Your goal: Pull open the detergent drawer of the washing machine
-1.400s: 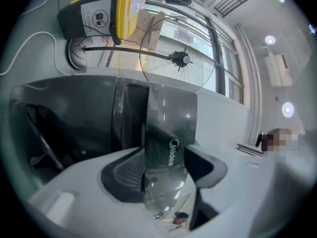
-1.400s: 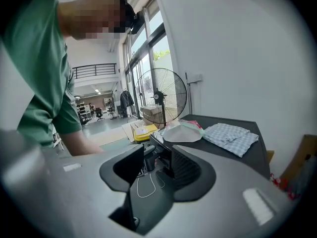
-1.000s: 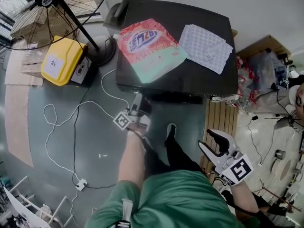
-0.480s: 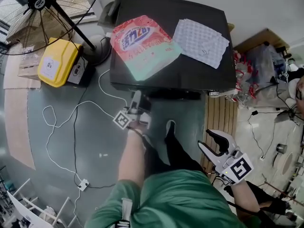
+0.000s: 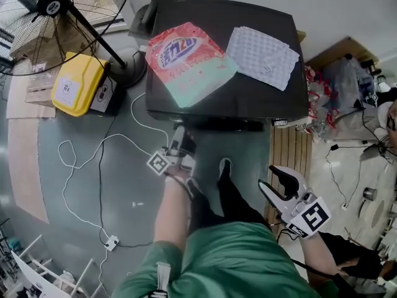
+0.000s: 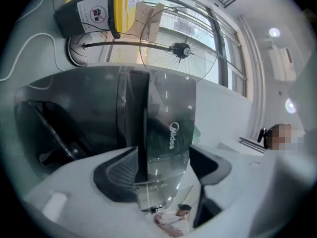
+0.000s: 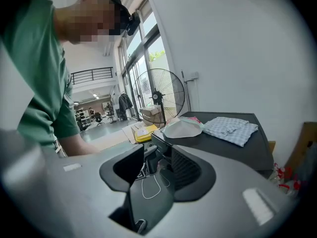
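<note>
The black washing machine [image 5: 248, 98] stands at the far side of the grey floor [image 5: 124, 185]. On its top lie a red and green bag of washing powder [image 5: 186, 58] on the left and a checked cloth [image 5: 260, 54] on the right.

The detergent drawer [image 6: 168, 133] is on the front of the machine, near its left side. In the head view the top edge of the machine hides it. I cannot tell how far out it is.

The left gripper [image 5: 181, 140] is up against the front of the machine. The shiny drawer front sits between its jaws. Both pads look like they touch its sides, and the jaws are opening a little.

The right gripper [image 5: 268, 180] is held well away, near the person on the right. Its jaws are wide apart and hold nothing.

A big fan [image 5: 56, 11] and a yellow box [image 5: 77, 82] stand to the left of the machine. A white cable [image 5: 93, 148] lies on the floor.
</note>
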`<action>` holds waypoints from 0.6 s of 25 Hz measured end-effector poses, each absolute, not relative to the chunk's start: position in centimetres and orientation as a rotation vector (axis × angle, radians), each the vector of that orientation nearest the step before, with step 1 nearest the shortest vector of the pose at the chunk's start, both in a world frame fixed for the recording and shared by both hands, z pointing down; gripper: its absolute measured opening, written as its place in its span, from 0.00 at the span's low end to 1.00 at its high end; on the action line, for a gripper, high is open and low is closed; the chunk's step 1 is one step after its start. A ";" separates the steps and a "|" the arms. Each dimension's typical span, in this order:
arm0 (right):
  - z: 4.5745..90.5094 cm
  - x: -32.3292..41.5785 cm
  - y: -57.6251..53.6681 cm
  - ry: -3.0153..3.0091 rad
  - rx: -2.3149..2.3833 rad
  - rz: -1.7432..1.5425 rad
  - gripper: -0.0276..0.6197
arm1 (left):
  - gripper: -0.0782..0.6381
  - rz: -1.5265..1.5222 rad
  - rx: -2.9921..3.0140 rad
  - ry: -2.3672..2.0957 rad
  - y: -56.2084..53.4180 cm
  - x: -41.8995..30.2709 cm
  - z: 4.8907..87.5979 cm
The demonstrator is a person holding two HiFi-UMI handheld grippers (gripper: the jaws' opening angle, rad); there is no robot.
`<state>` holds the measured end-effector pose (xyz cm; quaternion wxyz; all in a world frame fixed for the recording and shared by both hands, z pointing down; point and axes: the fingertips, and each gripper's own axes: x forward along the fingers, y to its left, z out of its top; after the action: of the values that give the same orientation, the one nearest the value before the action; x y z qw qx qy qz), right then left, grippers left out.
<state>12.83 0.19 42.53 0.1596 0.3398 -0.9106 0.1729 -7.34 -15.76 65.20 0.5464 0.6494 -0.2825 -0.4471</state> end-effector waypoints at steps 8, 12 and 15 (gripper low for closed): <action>43.0 11.3 1.5 -2.606 0.931 0.509 0.29 | 0.62 -1.151 1.563 -0.659 -18.2 -9.6 64.0; 42.9 12.4 1.9 -2.583 0.966 0.514 0.28 | 0.59 -1.209 1.550 -0.633 -18.5 -9.4 63.4; 43.1 13.1 1.8 -2.576 0.990 0.530 0.29 | 0.54 -1.211 1.555 -0.652 -18.5 -9.6 63.7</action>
<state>13.13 1.81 43.08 0.1652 0.3473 -0.9041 0.1860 -9.60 -18.52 63.72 0.5079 0.6452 -0.2706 -0.5025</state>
